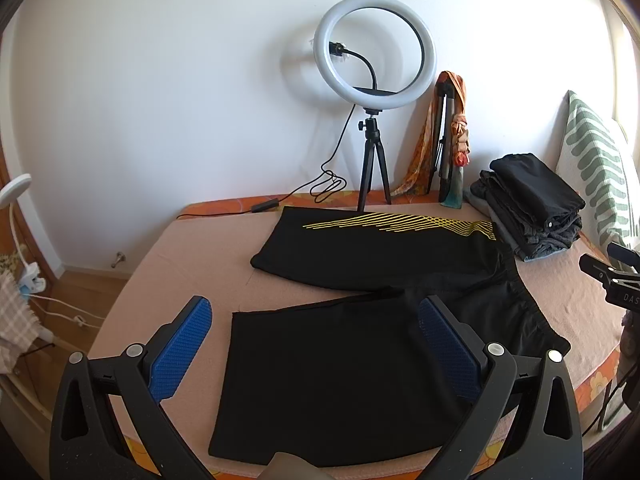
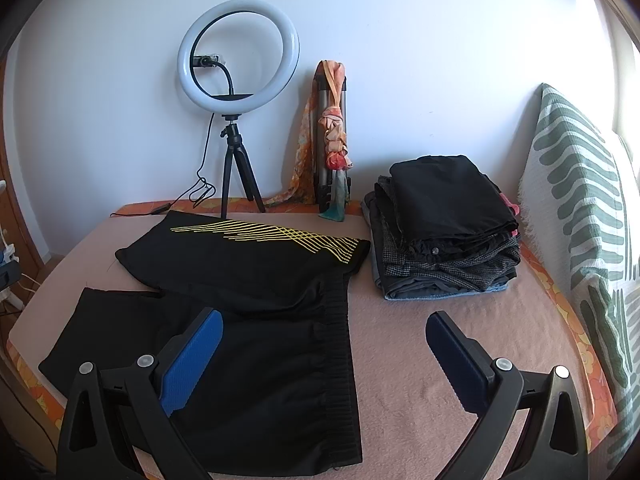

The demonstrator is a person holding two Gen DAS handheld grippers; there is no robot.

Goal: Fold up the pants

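While spread flat on the bed (image 2: 440, 360), black shorts (image 2: 248, 280) with yellow stripes, both legs pointing left, waistband right. Left tongs (image 1: 316, 344) wide apart above the near leg, holding nothing. Right tongs (image 2: 324, 356) wide too, over the waistband edge, empty. Folded clothes pile (image 2: 444, 228) just beside, ring light (image 2: 239, 54) behind.

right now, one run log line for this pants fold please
stage: not begun | black shorts with yellow stripes: spread flat on pink blanket | left gripper: open, above leg | right gripper: open, above waistband | folded pile: aside
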